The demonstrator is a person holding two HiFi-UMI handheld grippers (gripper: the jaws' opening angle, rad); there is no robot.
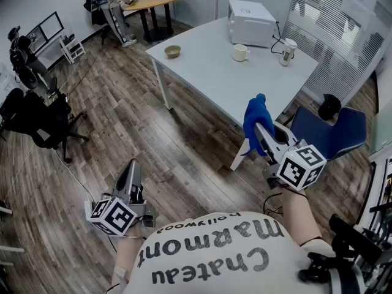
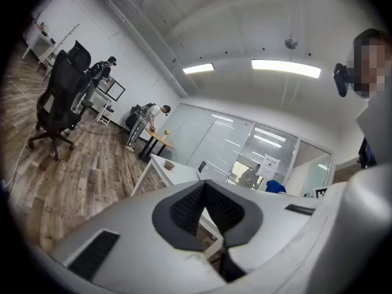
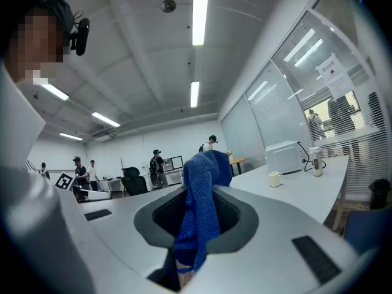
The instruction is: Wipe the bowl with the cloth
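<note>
A small tan bowl [image 1: 173, 51] stands on the near left corner of the white table [image 1: 208, 72], and also shows small in the left gripper view [image 2: 168, 165]. My right gripper [image 1: 261, 129] is shut on a blue cloth [image 1: 254, 115], held up in the air short of the table; the cloth [image 3: 201, 207] drapes over and between the jaws of the right gripper [image 3: 202, 164]. My left gripper [image 1: 130, 166] hangs low over the wood floor, well away from the table. In its own view the left gripper [image 2: 205, 186] is shut, with its pads meeting and nothing between them.
On the table stand a white mug [image 1: 240, 52], a white microwave [image 1: 251, 22] and a bottle [image 1: 288, 51]. A blue chair [image 1: 331, 133] sits by the table's right side. A black office chair [image 1: 37, 121] is at the left, with a round wooden table [image 1: 153, 2] and people beyond.
</note>
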